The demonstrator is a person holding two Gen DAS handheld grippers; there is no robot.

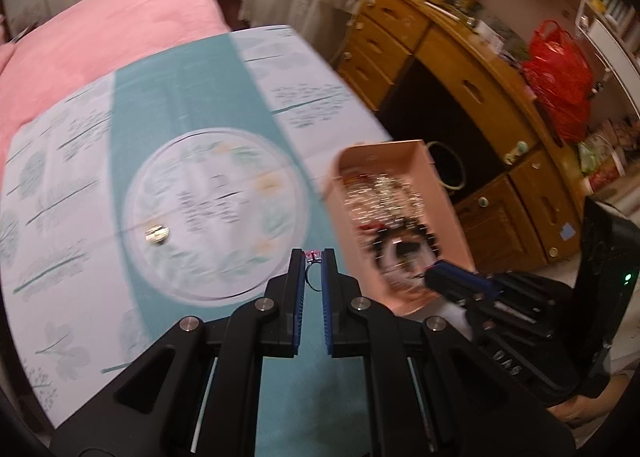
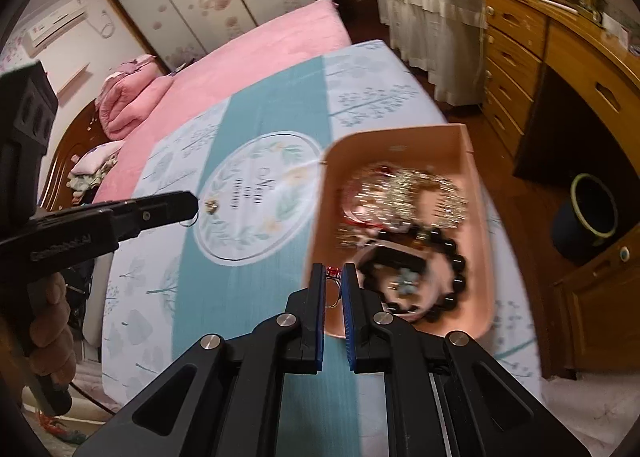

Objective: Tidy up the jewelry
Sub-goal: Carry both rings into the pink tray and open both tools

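I am holding two rings, one in each set of fingers. The ring with the pink stone (image 1: 313, 262) is sitting pinched at the very tips of my left fingers (image 1: 313, 257), the thin band hanging down between the pads; the ring with the red stone (image 2: 333, 280) is sitting the same way in my right fingers (image 2: 333, 271). Both pairs are closed almost fully, with only the ring's width keeping them apart.

I am judging these rings to be very light, hard and smooth, so they are likely to slip or twist if I loosen at all. The setting looks like the best place to grip, and that is where the pads are pressing now; the band is too thin to trust.

The right ring is hanging over the near left corner of the pink box (image 2: 476, 193), which is lying by the right edge of the bed (image 2: 248, 57) and holding a tangle of silver chains (image 2: 416, 189) and a black bead bracelet (image 2: 452, 257). The left ring is hovering over the teal strip of the patterned cloth (image 1: 192, 105). A small gold piece (image 1: 157, 235) is resting alone inside the cloth's printed circle.
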